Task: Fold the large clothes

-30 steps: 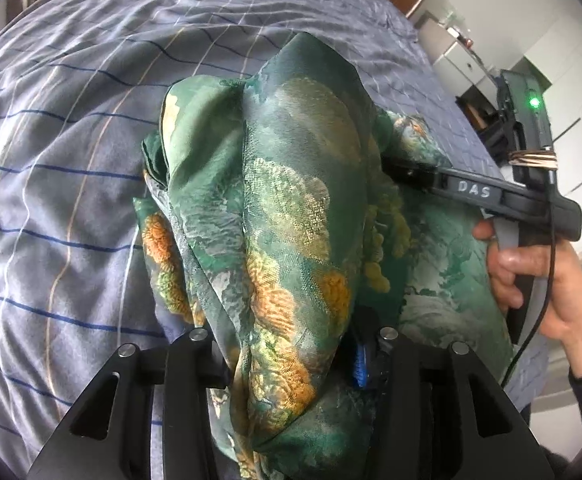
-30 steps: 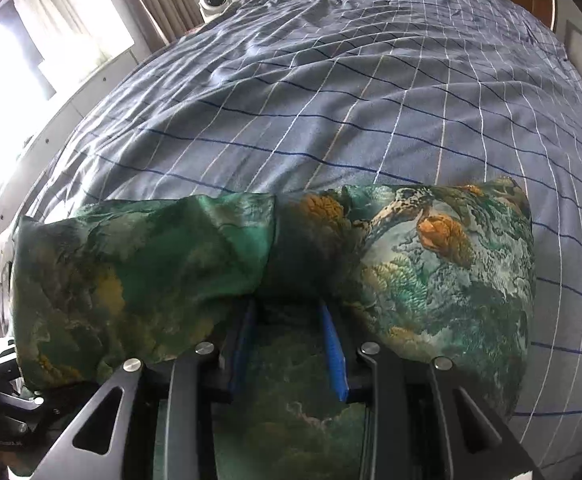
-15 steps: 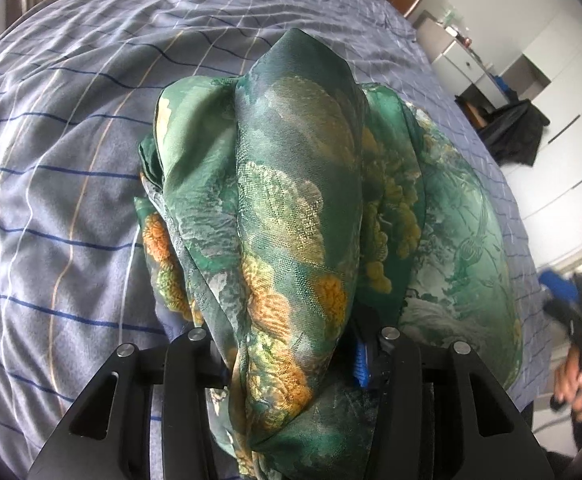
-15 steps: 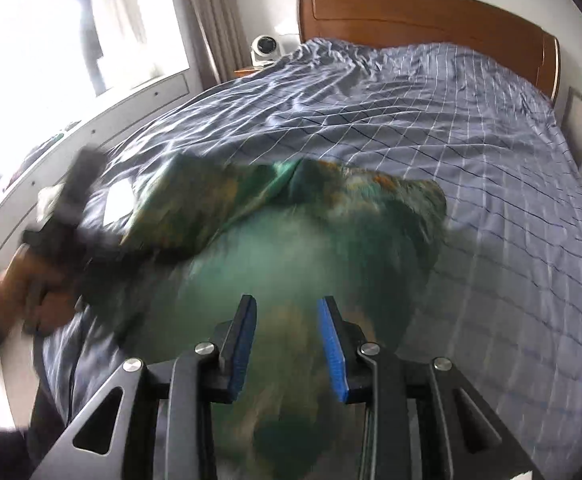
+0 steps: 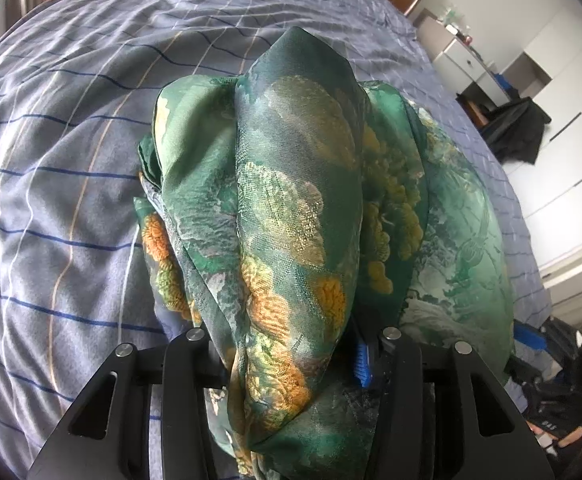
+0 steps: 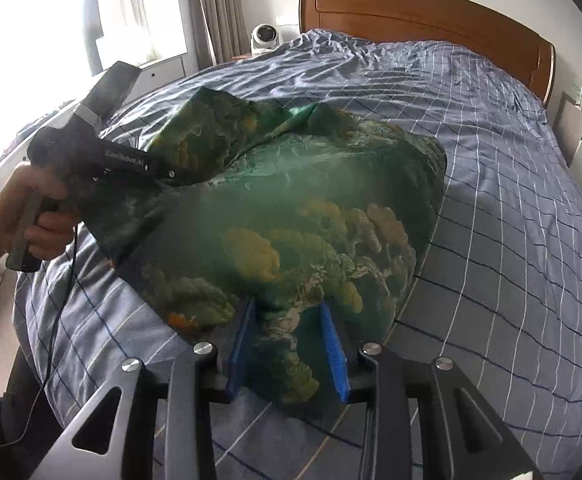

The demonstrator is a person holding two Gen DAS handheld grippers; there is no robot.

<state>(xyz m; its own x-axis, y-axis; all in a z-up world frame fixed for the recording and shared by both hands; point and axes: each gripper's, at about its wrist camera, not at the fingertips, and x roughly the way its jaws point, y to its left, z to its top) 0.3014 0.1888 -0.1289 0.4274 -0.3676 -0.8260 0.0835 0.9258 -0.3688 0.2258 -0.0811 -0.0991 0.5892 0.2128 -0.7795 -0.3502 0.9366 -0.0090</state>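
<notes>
Blue checked bedding [image 6: 491,160] before a wooden headboard [image 6: 431,12] carries a glossy green garment [image 6: 291,208] printed with orange-gold blooms, its left end bunched and clamped in the left gripper [image 6: 179,174] held by a hand [image 6: 35,216], its near hem pinched in the right gripper [image 6: 287,344].

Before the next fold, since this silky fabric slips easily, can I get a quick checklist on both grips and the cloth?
1. Left gripper pinching the green patterned silky garment: ok, a thick bunch sits between its jaws.
2. Right gripper holding a garment edge between its blue pads: ok.
3. Cloth spread flat between the grippers: not ok, bunched near the left one.
4. Blue checked bedsheet free beyond the garment: ok.
5. Layers aligned underneath: cannot tell.
</notes>
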